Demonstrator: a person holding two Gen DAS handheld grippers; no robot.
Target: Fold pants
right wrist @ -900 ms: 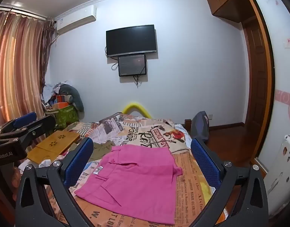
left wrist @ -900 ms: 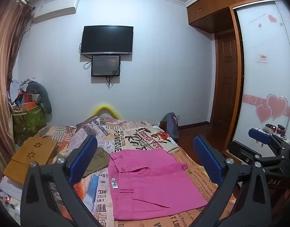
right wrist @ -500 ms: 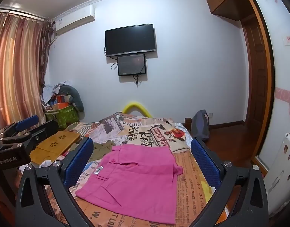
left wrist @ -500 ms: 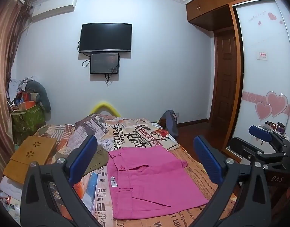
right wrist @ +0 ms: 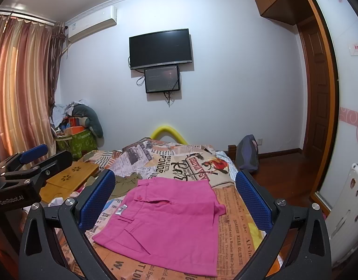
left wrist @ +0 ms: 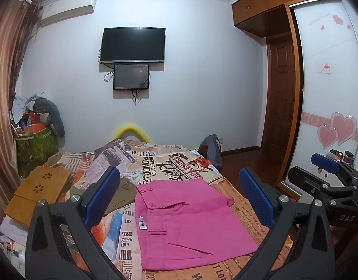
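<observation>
Pink pants (left wrist: pixel 188 224) (right wrist: pixel 165 221) lie folded flat in a compact rectangle on the bed, waistband button toward the far side, a white label at the left edge. My left gripper (left wrist: pixel 179 196) hovers above and short of them, jaws wide open, nothing between the blue pads. My right gripper (right wrist: pixel 175 196) also hangs open and empty above the pants. Each gripper shows at the edge of the other's view: the right gripper (left wrist: pixel 328 165) at the right edge, the left gripper (right wrist: pixel 32 161) at the left edge.
The bed (left wrist: pixel 169 161) has a newspaper-print cover. An olive garment (left wrist: pixel 119 193) lies left of the pants, beside a bamboo lap desk (left wrist: pixel 39 191). A cluttered green basket (left wrist: pixel 36 142) stands in the corner, a backpack (right wrist: pixel 247 154) at the bed's right, a wardrobe (left wrist: pixel 330 93) further right.
Both views have shifted very slightly; the pants and the grippers keep their places, jaws still wide open.
</observation>
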